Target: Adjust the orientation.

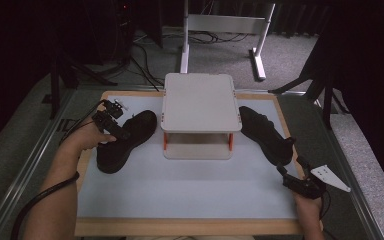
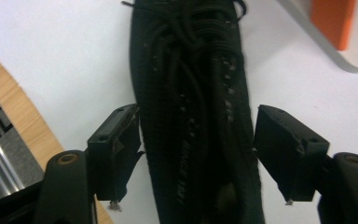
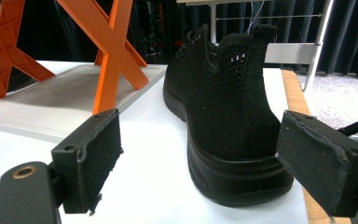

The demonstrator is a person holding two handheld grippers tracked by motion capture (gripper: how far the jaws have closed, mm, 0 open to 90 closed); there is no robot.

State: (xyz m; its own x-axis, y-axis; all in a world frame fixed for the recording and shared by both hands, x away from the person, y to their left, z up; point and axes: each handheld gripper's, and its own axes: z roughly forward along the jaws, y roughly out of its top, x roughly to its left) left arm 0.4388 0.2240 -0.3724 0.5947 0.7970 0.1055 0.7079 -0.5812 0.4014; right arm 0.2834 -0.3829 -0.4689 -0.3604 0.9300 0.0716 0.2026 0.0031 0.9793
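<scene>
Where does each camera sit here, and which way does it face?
High view: above the near table edge, looking forward and down on the shelf stand, two black shoes, both forearms.
Left gripper view: on the left claw, looking down on the left shoe between its open jaws.
Right gripper view: on the right claw, level, facing the right shoe heel.
Shared: high and right views both show the stand's orange supports.

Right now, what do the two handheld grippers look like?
Both are black. The left gripper trails a thick black cable along a bare forearm. The right gripper carries a grey three-cornered plate with small holes. The fingers are blocky black pads with worn edges and brass-coloured pivot screws.
</scene>
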